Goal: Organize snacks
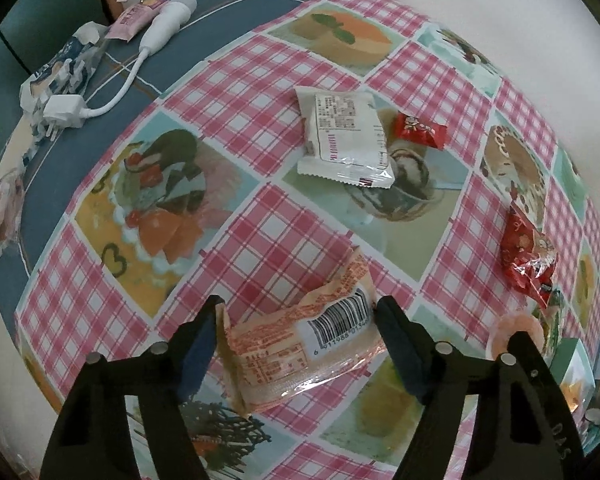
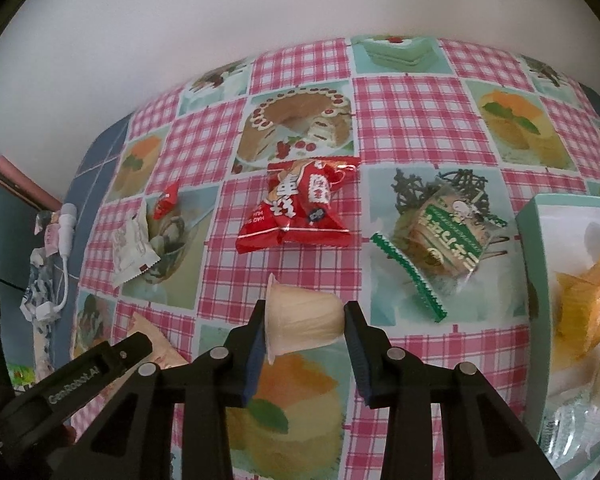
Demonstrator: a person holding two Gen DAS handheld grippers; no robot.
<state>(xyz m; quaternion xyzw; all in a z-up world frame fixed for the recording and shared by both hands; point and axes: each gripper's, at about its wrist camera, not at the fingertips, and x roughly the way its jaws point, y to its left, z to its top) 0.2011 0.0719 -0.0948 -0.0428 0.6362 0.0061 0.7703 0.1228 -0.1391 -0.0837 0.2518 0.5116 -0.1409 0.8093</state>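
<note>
My left gripper (image 1: 298, 322) has its jaws around an orange-and-white snack packet with a barcode (image 1: 300, 344) lying on the checked tablecloth; its pads touch the packet's ends. My right gripper (image 2: 305, 320) is shut on a cream jelly cup (image 2: 304, 316), held sideways by lid and base. On the cloth lie a white packet (image 1: 346, 136), a small red candy (image 1: 420, 130), a red snack bag (image 2: 300, 208) and a green-trimmed cake packet (image 2: 440, 232). A mint box (image 2: 530, 248) at the right holds yellow-wrapped snacks.
A white charger with cable (image 1: 140, 52), a pink packet (image 1: 134, 20) and a blue-and-white wrapper (image 1: 64, 68) lie on the blue cloth at the far left. A white wall stands behind the table. The left gripper's body (image 2: 80, 376) shows low left in the right wrist view.
</note>
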